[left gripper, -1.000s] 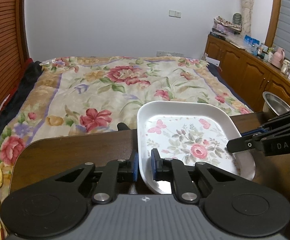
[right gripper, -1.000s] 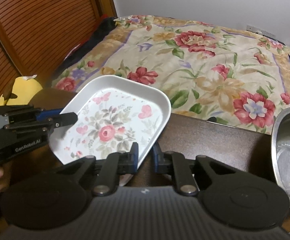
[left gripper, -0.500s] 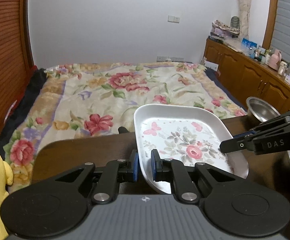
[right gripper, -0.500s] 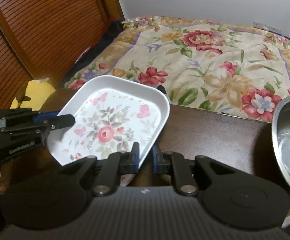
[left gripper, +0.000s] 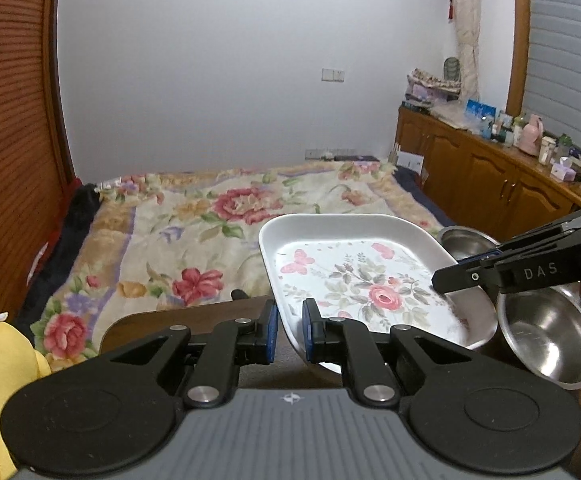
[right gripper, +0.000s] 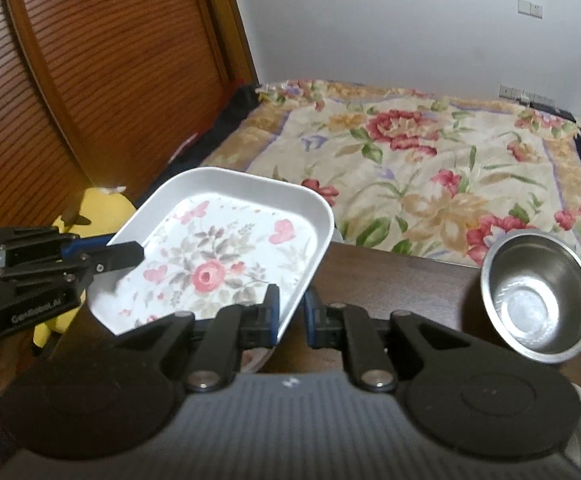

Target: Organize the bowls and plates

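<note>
step: carry flowery plate (left gripper: 364,280) | left gripper (left gripper: 289,334) and right gripper (right gripper: 291,312) both pinch its rim | tip: keep it flat — steel bowl (right gripper: 538,294) waits at 3 o'clock

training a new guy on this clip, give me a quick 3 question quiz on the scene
1. True or false: both tongs are shut on the floral plate.
2. Which stands nearest the right tongs? A) steel bowl B) mug C) kettle
3. Fill in: the plate is held above the dark ____.

Key:
1. True; the left tongs grip the opposite rim.
2. A, the steel bowl.
3. Table.
</note>
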The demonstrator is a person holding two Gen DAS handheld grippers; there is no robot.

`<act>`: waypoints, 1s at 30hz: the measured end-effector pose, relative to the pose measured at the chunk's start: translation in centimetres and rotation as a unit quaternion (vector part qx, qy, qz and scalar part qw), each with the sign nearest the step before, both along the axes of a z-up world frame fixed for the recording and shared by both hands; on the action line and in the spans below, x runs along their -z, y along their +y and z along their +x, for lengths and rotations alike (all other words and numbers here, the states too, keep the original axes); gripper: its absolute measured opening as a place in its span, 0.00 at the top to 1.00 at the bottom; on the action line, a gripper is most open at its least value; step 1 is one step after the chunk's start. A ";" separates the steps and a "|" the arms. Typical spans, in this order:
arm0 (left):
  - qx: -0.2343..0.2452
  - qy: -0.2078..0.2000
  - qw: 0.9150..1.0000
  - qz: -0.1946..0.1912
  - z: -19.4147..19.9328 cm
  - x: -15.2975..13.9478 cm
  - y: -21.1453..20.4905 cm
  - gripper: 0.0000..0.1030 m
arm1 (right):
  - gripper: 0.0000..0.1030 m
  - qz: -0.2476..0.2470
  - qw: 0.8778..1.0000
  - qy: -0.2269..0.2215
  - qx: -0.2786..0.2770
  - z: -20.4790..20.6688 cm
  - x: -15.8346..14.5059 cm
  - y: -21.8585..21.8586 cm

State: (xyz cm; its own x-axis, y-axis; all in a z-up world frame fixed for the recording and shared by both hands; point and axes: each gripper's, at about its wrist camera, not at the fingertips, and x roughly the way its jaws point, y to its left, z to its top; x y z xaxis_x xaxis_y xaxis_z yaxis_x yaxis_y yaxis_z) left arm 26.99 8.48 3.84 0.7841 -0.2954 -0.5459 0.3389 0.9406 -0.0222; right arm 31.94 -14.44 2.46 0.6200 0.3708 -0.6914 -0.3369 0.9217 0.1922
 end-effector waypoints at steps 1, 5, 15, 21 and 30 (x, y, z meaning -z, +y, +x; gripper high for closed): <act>0.000 -0.003 1.000 0.000 -0.5 -0.3 0.0 0.86 | 0.86 0.001 1.000 -0.004 0.000 -0.4 -0.3 -0.1; -0.001 -0.016 1.000 0.002 -2.6 -1.3 -0.2 0.86 | 0.86 0.004 1.000 -0.021 0.000 -1.9 -1.5 -0.5; 0.001 -0.042 0.999 0.004 -7.3 -3.4 -0.1 0.86 | 0.86 0.009 0.999 -0.050 -0.009 -5.5 -3.2 -1.0; 0.000 -0.046 0.999 -0.002 -9.3 -3.7 0.2 0.86 | 0.86 0.009 0.998 -0.066 -0.017 -7.9 -4.5 -1.2; -0.007 -0.040 0.999 -0.021 -12.5 -2.2 0.9 0.86 | 0.86 0.017 0.998 -0.059 -0.031 -10.6 -3.7 -1.2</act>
State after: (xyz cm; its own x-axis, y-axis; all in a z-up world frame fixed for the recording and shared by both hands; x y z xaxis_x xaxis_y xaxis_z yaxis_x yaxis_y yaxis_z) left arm 14.48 9.42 6.03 0.8291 -0.3050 -0.4686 0.3274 0.9442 -0.0353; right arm 21.32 -15.67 6.15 0.6723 0.4323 -0.6010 -0.4145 0.8924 0.1783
